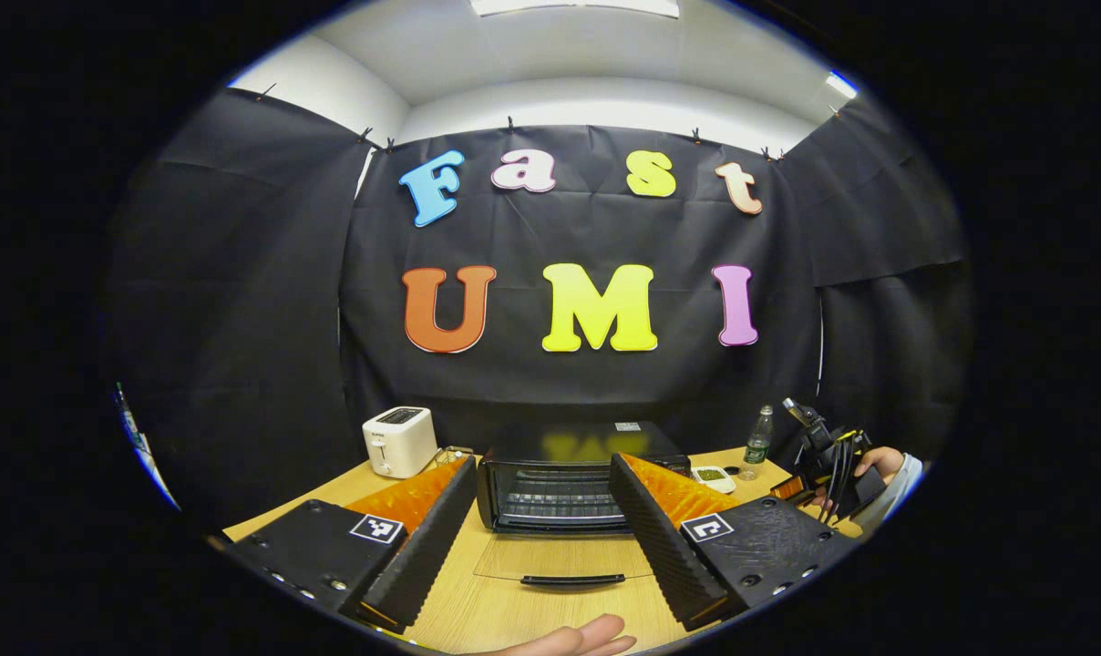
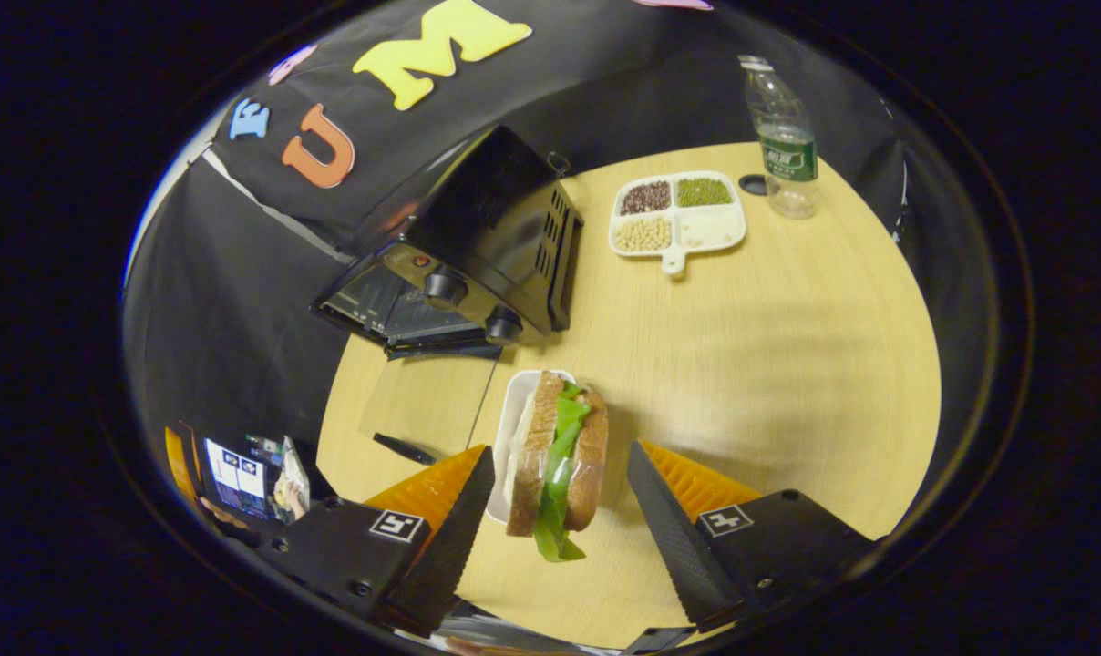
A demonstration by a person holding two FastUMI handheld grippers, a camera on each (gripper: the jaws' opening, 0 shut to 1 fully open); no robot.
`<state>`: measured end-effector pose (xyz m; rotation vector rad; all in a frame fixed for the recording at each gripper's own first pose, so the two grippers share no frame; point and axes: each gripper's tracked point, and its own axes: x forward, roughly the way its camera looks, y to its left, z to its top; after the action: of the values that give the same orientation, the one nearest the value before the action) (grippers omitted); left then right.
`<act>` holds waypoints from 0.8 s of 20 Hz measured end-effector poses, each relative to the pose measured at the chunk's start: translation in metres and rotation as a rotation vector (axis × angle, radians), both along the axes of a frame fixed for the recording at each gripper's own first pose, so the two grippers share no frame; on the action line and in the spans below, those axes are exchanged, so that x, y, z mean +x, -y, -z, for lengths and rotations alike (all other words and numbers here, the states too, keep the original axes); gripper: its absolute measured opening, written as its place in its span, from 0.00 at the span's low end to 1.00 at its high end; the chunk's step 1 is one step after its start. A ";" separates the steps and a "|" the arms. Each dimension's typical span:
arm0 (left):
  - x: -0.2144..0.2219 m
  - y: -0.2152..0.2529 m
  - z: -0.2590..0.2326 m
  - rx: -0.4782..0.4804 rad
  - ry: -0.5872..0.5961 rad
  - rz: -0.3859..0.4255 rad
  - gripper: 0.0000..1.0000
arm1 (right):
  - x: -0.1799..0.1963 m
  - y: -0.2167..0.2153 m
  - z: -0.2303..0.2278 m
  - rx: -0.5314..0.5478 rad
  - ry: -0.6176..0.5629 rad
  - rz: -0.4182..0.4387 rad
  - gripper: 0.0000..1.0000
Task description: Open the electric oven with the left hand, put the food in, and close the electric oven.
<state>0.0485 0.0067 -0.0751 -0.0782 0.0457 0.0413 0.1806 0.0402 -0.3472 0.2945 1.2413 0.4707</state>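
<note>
Fingers: the left gripper point(image 1: 541, 556) is spread wide and holds nothing; the right gripper point(image 2: 555, 510) is also spread, its fingers on either side of the sandwich point(image 2: 555, 460) without pressing it.
Table: bare wood point(image 2: 769, 364) lies to the right of the sandwich and between it and the oven, so there is open room to move.
Oven: in the left gripper view the oven point(image 1: 564, 483) sits straight ahead, its cavity open toward the camera.
Door: the glass door point(image 1: 560, 558) lies flat on the table before the oven, handle point(image 1: 572, 579) on its near edge (opening looks done).
Sandwich: it stands on edge, leaning on a white dish point(image 2: 512, 428), long axis running away from the right gripper, just beside the door's right edge.
Bearing: from the right gripper the oven mouth lies up and left of the sandwich.
Nearer hand: the right one, by my judgement.
Clutter: a bean tray point(image 2: 676, 214), a bottle point(image 2: 781, 137) and a toaster point(image 1: 399, 440) stand well apart.
</note>
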 end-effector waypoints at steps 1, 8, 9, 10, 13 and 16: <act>0.001 0.002 0.002 -0.001 -0.005 0.007 0.95 | 0.002 -0.001 0.002 0.009 -0.019 0.001 0.93; -0.001 -0.006 0.014 -0.012 -0.022 0.008 0.88 | -0.003 -0.007 0.012 0.027 -0.137 -0.003 0.67; -0.002 -0.007 0.016 -0.013 -0.025 0.005 0.87 | -0.002 -0.006 0.012 0.027 -0.140 0.011 0.64; -0.004 -0.007 0.018 -0.016 -0.030 0.007 0.87 | -0.002 -0.008 0.012 0.029 -0.135 0.015 0.51; -0.008 -0.011 0.024 -0.020 -0.039 0.010 0.95 | -0.006 -0.010 0.009 0.031 -0.132 0.025 0.45; -0.013 -0.017 0.026 -0.021 -0.039 0.004 0.88 | -0.011 -0.009 0.003 0.037 -0.126 0.048 0.39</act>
<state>0.0354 0.0238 -0.1008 -0.0983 0.0848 0.0388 0.1698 0.0494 -0.3506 0.3898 1.3462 0.4391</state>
